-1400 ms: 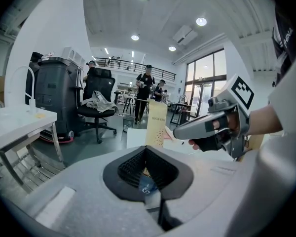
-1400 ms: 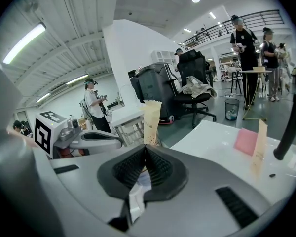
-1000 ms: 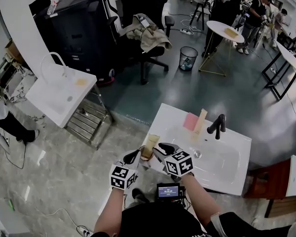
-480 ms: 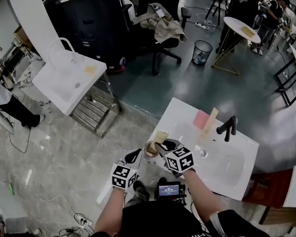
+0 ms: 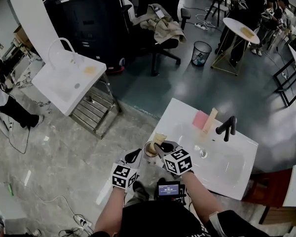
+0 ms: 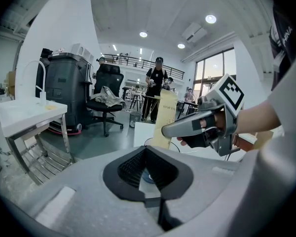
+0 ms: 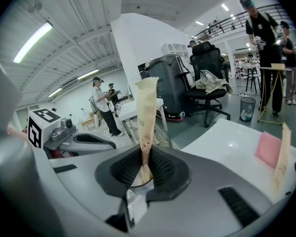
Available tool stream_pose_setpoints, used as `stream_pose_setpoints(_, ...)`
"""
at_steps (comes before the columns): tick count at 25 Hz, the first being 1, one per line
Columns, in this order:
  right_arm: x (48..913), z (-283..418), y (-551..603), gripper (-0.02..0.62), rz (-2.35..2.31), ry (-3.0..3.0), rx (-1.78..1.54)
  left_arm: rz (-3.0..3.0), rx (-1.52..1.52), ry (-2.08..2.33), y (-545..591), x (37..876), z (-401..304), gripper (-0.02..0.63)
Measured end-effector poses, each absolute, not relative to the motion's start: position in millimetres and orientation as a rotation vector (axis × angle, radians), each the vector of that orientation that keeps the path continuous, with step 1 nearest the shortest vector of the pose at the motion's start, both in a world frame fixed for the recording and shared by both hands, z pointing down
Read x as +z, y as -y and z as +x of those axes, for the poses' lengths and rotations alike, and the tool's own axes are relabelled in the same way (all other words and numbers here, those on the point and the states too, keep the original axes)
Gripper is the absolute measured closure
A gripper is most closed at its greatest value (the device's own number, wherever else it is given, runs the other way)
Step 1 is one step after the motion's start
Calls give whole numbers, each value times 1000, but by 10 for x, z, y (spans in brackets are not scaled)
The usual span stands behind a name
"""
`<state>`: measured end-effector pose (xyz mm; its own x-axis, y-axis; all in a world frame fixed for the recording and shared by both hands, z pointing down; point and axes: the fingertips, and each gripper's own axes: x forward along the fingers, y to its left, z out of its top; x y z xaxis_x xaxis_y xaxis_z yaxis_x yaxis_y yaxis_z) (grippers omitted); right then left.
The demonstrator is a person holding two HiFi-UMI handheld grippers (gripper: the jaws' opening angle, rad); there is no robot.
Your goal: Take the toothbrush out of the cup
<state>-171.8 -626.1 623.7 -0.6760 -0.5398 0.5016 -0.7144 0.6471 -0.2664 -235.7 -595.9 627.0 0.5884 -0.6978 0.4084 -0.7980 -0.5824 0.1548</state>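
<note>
Now the right gripper – jaws just closing – pinches the tall beige paper-wrapped toothbrush standing in the clear round cup; the left gripper clamps the cup's wall.

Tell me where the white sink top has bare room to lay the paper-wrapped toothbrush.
Free: the white basin hollow between the round drain and the near right edge, and the flat strip between the round cup and the pink block. Crowded: the back rim, where the pink block, a tan paper packet and the black tap sit close together.
</note>
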Motion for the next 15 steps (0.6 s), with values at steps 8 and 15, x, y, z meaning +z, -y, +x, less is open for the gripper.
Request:
stream_pose_setpoints(8,6015,-1703,6277,551,1036,2514,621,2539,428,1196,5990,6162,-2312,595)
stream_pose_setpoints(15,5645,-1638,6276,552,1087,2562,601,2592,413,1167,6021,5986,-2221,595)
